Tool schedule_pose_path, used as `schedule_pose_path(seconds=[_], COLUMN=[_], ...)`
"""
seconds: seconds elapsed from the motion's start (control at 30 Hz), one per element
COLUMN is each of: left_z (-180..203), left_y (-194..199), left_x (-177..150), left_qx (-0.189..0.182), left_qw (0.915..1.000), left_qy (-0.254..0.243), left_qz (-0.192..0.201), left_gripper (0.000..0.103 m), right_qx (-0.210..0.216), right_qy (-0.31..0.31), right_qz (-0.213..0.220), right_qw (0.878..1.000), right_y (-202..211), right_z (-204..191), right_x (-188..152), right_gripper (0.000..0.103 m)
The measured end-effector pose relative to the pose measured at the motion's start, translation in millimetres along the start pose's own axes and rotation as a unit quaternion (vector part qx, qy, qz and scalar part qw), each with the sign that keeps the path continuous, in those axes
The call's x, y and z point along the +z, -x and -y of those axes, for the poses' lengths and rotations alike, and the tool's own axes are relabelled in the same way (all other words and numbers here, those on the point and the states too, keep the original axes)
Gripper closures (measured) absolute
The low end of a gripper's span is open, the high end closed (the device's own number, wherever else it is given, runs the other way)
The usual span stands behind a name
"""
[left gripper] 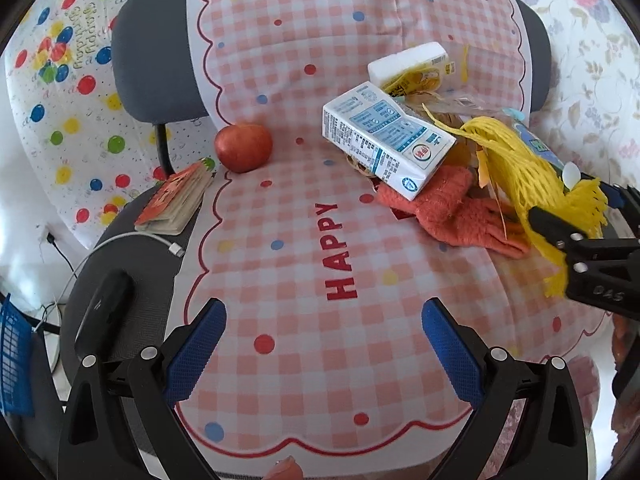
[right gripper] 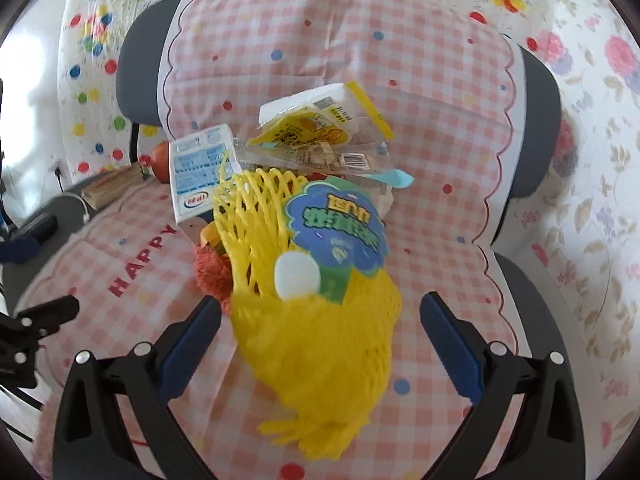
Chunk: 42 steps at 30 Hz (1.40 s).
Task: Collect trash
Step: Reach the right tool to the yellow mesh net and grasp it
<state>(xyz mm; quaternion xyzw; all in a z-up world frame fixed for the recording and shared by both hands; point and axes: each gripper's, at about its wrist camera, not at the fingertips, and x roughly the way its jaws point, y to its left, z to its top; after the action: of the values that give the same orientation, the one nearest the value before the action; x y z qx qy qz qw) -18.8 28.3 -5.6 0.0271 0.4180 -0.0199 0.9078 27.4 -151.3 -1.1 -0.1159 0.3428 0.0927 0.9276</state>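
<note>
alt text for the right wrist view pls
A yellow mesh net bag with a blue label lies between the open right claw fingers, on a pink checked cloth. Behind it sit a blue-white carton and yellow wrappers.

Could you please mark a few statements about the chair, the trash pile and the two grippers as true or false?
1. The left gripper is open and holds nothing. True.
2. The blue-and-white milk carton stands upright. False: it lies tilted on the pile.
3. The apple sits apart from the pile, near the small book. True.
4. The yellow net bag lies between the right gripper fingers. True.
5. The checked cloth reads "PARTY". False: "HAPPY".
</note>
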Motion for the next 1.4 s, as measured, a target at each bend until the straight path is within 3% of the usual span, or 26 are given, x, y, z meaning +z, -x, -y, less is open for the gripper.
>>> schedule_pose_path(seconds=[0.13, 0.27, 0.47, 0.57, 0.67, 0.8, 1.0, 1.27, 1.3, 1.33, 1.4], left_z=[0.1, 1.3, 2.2, 5.9, 13.1, 28.7, 47.2, 74.2, 78.5, 80.5, 86.1], left_y=[-2.9, -6.0, -6.4, -3.3, 0.0, -0.3, 3.3, -6.6, -6.8, -7.6, -11.7], left_x=[4.8, 4.7, -1.1, -2.1, -2.0, 1.4, 16.0, 32.3, 34.8, 36.1, 40.6], left_qx=[-0.003, -0.006, 0.0, 0.003, -0.005, -0.025, -0.083, -0.102, -0.103, -0.104, -0.112], left_qw=[1.0, 1.0, 1.0, 0.9999, 0.9997, 0.9991, 0.9962, 0.9938, 0.9934, 0.9931, 0.9924], left_qy=[0.003, 0.002, -0.004, -0.012, -0.023, -0.033, -0.011, -0.021, -0.025, -0.028, -0.03], left_qz=[0.008, 0.004, -0.005, -0.003, -0.001, 0.0, 0.026, 0.04, 0.045, 0.045, 0.042], left_gripper=[0.006, 0.006, 0.006, 0.006, 0.006, 0.007, 0.008, 0.014, 0.02, 0.043, 0.046], right_qx=[-0.007, 0.013, 0.048, 0.048, 0.019, 0.032, 0.037, 0.056, 0.058, 0.058, 0.059], right_qy=[0.008, -0.006, -0.056, -0.084, -0.138, -0.205, -0.194, -0.21, -0.21, -0.21, -0.209], right_qz=[0.002, 0.01, 0.036, 0.059, 0.086, 0.108, 0.092, 0.085, 0.084, 0.083, 0.082], right_qw=[1.0, 1.0, 0.997, 0.994, 0.986, 0.972, 0.976, 0.972, 0.972, 0.973, 0.973], right_y=[-11.8, -15.2, -0.2, 18.8, 49.9, 85.5, 93.5, 81.6, 79.8, 78.5, 76.6], right_z=[-0.6, 6.4, 29.5, 46.3, 70.8, 102.3, 105.9, 111.5, 112.0, 112.0, 113.0], right_x=[6.2, 11.6, 10.2, 4.1, -5.8, -27.1, -45.7, -64.9, -65.6, -65.7, -66.4], right_gripper=[0.008, 0.041, 0.068, 0.071, 0.071, 0.072, 0.072, 0.071, 0.071, 0.071, 0.071])
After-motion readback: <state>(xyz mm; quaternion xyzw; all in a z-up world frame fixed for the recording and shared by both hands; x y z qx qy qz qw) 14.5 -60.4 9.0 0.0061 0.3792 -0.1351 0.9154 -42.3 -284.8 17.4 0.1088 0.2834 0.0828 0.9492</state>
